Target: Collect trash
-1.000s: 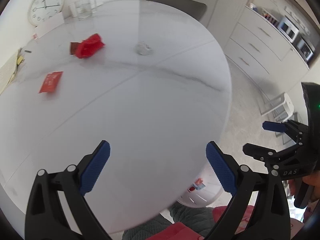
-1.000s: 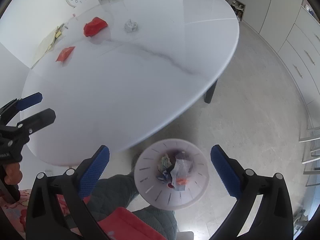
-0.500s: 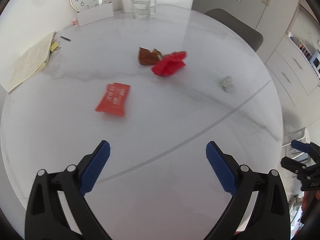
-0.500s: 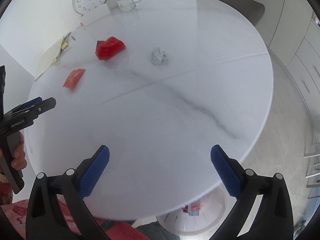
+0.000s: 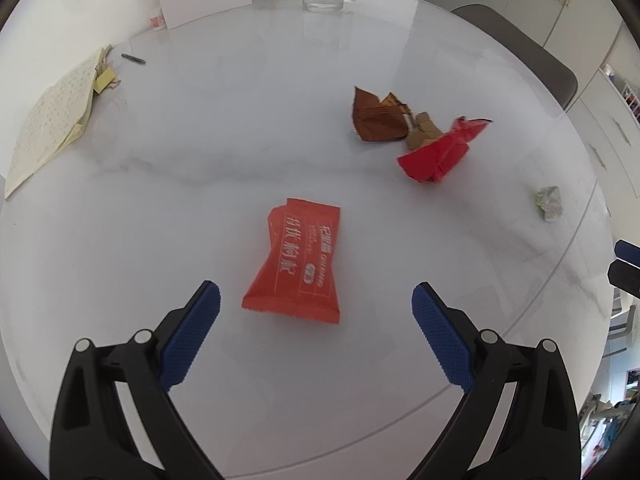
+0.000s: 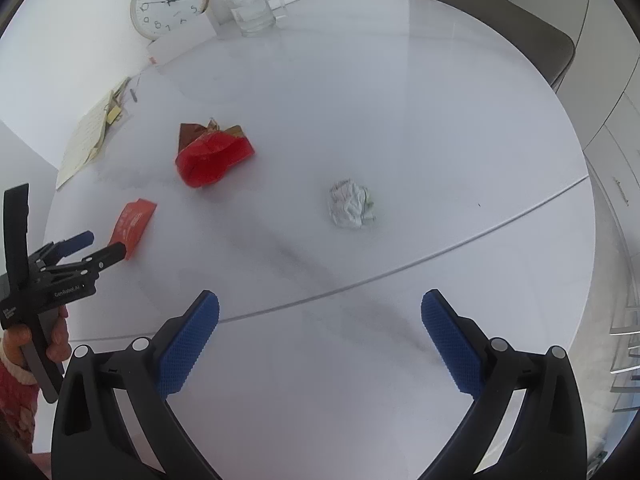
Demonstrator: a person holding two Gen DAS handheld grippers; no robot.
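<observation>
Left wrist view first: my left gripper (image 5: 316, 308) hung wide open over the round white marble-look table (image 5: 200, 140), nothing between the pads. The flat orange-red foil snack sachet with white lettering (image 5: 298, 266) lay right ahead, its near crimped edge just between my fingertips' line. I judged it feather-light, thin and slick, lying nearly flush with the tabletop, so a pinch across the flat would likely skate off. The raised crimped end looked like the best place to nip. Further back sat the torn brown paper wrapper (image 5: 378, 120), touching the crumpled bright red wrapper (image 5: 440, 154); both looked soft and springy, with creases standing up to grab. The small crumpled white paper ball (image 5: 549, 203) lay well apart to the right.

Over to the right wrist view: my right gripper (image 6: 320, 324) was also spread wide and empty, poised above the table. The white paper ball (image 6: 351, 203) lay ahead of it, near but not between the pads. I reckoned it would be light and crushable, easy to take across its middle. The red wrapper (image 6: 214, 158) sat off to the left, the orange sachet (image 6: 134, 220) just beyond my left gripper's (image 6: 102, 246) tips.
</observation>
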